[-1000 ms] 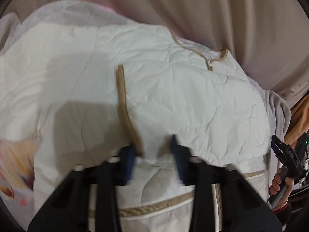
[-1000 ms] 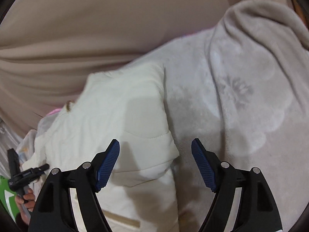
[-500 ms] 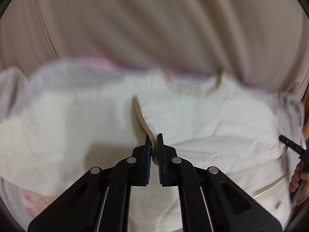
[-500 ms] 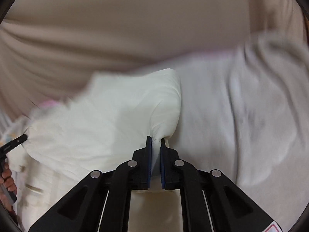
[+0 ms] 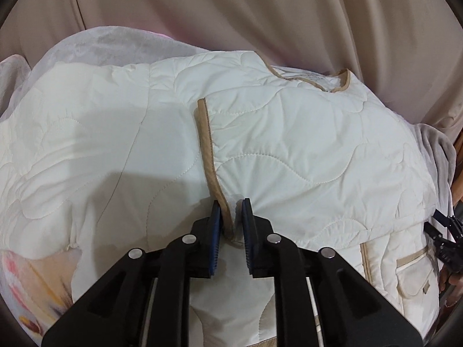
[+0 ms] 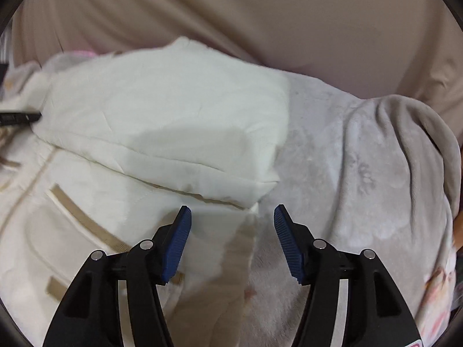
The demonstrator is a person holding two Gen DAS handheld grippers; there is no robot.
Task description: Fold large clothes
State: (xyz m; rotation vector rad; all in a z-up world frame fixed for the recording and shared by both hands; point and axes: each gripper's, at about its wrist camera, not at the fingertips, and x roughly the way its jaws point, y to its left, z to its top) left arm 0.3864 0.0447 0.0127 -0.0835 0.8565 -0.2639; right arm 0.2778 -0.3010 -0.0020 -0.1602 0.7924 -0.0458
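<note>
A cream quilted jacket (image 5: 289, 133) with tan trim (image 5: 207, 150) lies spread on the bed, one panel folded over its body. My left gripper (image 5: 230, 219) sits at the lower end of that trim. Its jaws are opening: the trim still lies between them against the left pad, with a gap to the right pad. In the right wrist view the jacket (image 6: 162, 110) shows a folded flap lying flat. My right gripper (image 6: 233, 225) hovers over the flap's corner, its jaws opening wide and pressing on nothing.
A grey fleece blanket (image 6: 361, 167) covers the bed to the right of the jacket, bunched at its far edge. Beige curtains (image 5: 231, 8) hang behind. At the left view's right edge are the other gripper (image 5: 445, 240) and a hand (image 5: 445, 286).
Half a second ago both grippers were shut on pinches of the jacket. Now both have parted their jaws, the right widely, and the fabric lies flat. The right view has rolled.
</note>
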